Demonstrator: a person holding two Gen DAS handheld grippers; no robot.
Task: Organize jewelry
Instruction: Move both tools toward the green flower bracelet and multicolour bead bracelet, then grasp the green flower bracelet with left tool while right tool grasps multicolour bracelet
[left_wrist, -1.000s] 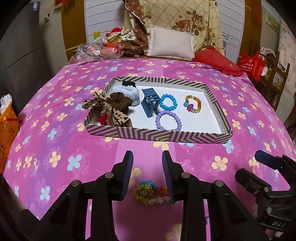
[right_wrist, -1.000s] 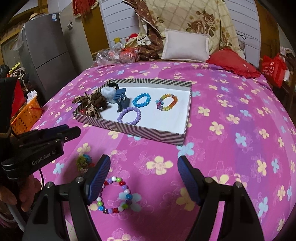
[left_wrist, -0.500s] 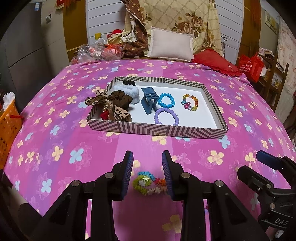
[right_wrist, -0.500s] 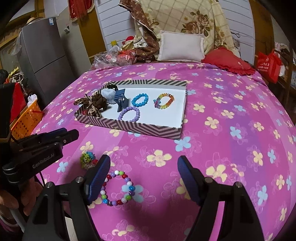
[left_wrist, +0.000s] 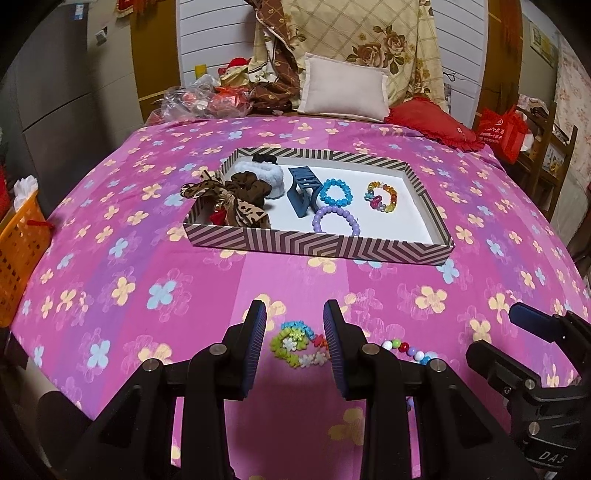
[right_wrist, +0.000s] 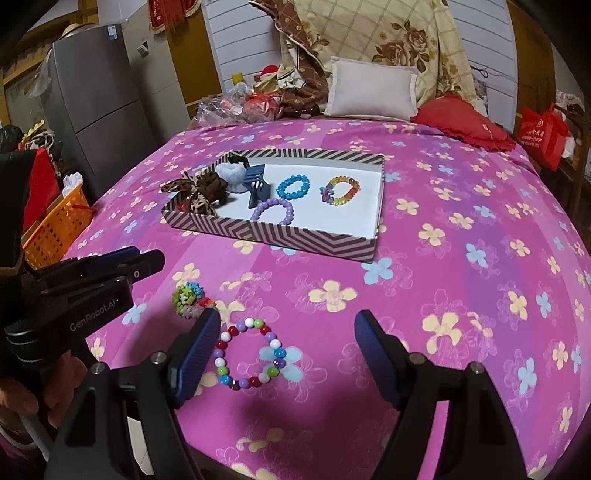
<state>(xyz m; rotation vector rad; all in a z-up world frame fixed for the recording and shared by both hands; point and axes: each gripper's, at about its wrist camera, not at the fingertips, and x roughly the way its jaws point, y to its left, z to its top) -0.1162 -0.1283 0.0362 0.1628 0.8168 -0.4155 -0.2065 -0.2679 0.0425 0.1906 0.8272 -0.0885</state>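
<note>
Left gripper (left_wrist: 294, 341): fingers set narrow, nothing held. The flower-bead bracelet (left_wrist: 297, 345) lies flat on the bed's pink sheet (left_wrist: 110, 295) near the front edge, directly between my two fingers and slightly toward their tips. It looks bunched rather than round; its longer run goes fingertip to fingertip, so a close would squeeze it lengthwise. I cannot tell whether the right finger already touches it; the left shows a small gap.

Right gripper (right_wrist: 288, 350): fingers wide, empty. The round-bead bracelet (right_wrist: 246, 353) lies flat and open as a ring, off-centre in the gap, hard against my left finger (right_wrist: 201, 341) and well apart from the other. It has no long axis to speak of.

Judgement: each arm is nearer its own bracelet. The left is lined up to close now; the right needs a shift toward the left edge first. The striped tray (left_wrist: 317, 247), holding earlier pieces, sits mid-bed beyond both.
</note>
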